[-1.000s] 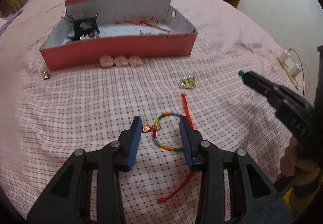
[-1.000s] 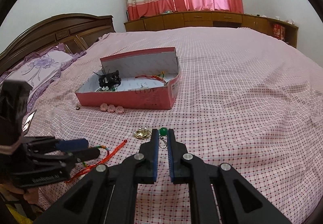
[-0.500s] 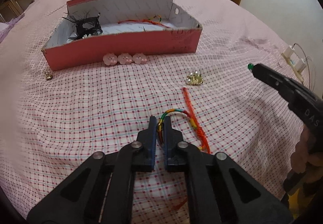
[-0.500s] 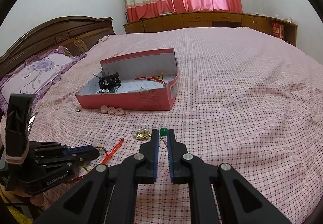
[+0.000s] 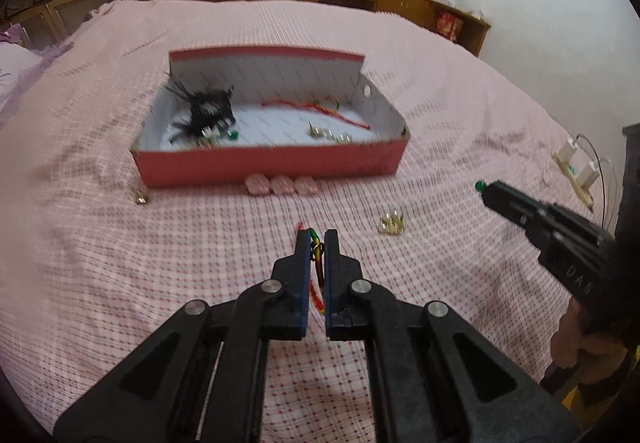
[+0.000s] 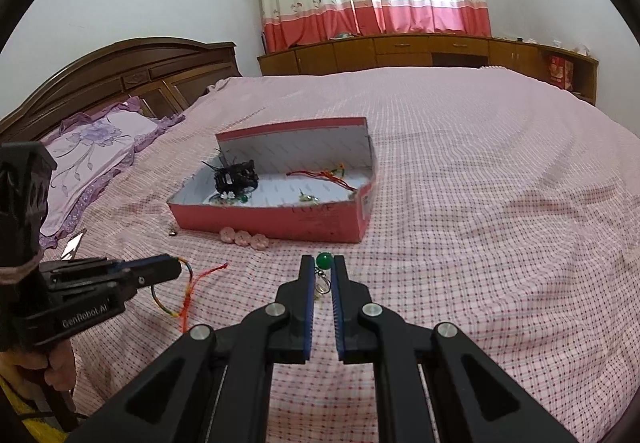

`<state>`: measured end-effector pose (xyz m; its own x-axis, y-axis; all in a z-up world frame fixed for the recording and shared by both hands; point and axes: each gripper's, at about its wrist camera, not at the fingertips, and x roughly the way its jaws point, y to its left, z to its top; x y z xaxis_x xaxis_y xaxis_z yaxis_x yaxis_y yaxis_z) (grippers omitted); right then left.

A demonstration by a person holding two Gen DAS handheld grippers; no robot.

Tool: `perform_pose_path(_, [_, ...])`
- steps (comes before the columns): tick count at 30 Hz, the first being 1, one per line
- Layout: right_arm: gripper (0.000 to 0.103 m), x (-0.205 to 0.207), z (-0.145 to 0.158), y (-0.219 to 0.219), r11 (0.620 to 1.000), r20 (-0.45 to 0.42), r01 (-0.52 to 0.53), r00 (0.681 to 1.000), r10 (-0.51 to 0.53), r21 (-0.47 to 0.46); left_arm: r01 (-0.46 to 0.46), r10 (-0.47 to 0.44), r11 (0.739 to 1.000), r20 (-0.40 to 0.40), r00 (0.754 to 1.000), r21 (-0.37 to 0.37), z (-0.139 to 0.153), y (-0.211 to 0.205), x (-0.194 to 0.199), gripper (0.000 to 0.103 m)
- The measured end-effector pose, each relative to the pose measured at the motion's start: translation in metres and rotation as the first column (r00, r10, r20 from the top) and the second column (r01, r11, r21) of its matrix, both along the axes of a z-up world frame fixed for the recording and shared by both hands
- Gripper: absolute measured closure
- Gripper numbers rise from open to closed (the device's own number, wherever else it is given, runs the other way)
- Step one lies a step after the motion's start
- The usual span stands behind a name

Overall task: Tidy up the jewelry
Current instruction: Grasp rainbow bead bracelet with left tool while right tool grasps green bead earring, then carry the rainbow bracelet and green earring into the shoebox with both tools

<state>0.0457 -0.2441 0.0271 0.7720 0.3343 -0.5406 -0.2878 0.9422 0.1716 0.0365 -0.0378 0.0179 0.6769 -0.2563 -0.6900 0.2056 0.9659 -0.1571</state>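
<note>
Left gripper [image 5: 316, 239]: fingers narrowed onto the multicoloured cord bracelet [image 6: 188, 289], raised above the bed; in the right wrist view the bracelet's loop and red tails hang down from the finger tips.
Right gripper [image 6: 323, 267]: fingers close together, pinching a green bead pendant [image 6: 323, 260]; the bead sits at the tips and its small metal clasp hangs between the fingers.
Box [image 5: 272, 163]: open pink cardboard box lying on the bed ahead of both grippers, far flap standing up.
Box contents: black feathered hair piece [image 5: 210, 109] at the left end, red cord [image 5: 316, 108] toward the right, small gold and green pieces along the near wall.
Pink flower clip [image 5: 282, 185]: three rosettes in a row on the bedspread, just beside the box's near wall.
Gold cluster [image 5: 392, 225]: loose on the bedspread, between the two grippers.
Small gold charm [image 5: 140, 198]: on the bedspread near the box's left corner.
Bed [image 6: 500, 223]: pink checked bedspread.
</note>
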Motion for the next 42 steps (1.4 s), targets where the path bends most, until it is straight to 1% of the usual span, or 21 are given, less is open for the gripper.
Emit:
perform_pose_path(14, [0.094, 0.023, 0.024, 0.031, 0.998, 0.049, -0.059, 0.997, 0.06, -0.008, -0.058, 0.06, 0.998, 0.11, 0.992, -0.019, 0.039, 0.023, 0.029, 0.103])
perform_pose_path(20, [0.094, 0.04, 0.035, 0.043, 0.997, 0.074, -0.077, 0.994, 0.078, -0.016, -0.086, 0.089, 0.996, 0.137, 0.987, -0.029, 0.05, 0.034, 0.048, 0.103])
perform_pose_path(28, [0.094, 0.073, 0.044, 0.054, 0.996, 0.089, -0.084, 0.992, 0.085, -0.015, -0.103, 0.104, 0.995, 0.185, 0.977, -0.019, 0.066, 0.044, 0.078, 0.103])
perform_pose_path(33, [0.094, 0.097, 0.042, 0.06, 0.996, 0.084, -0.085, 0.993, 0.087, -0.021, -0.112, 0.114, 0.994, 0.189, 0.975, -0.02, 0.063, 0.048, 0.096, 0.103])
perform_pose_path(36, [0.094, 0.111, 0.038, 0.064, 0.997, 0.076, -0.08, 0.994, 0.081, -0.025, -0.122, 0.123, 0.992, 0.187, 0.975, -0.013, 0.057, 0.049, 0.108, 0.103])
perform_pose_path(42, [0.094, 0.135, 0.021, 0.067, 0.997, 0.041, -0.067, 0.997, 0.068, -0.033, -0.154, 0.158, 0.987, 0.165, 0.974, -0.037, 0.039, 0.056, 0.129, 0.103])
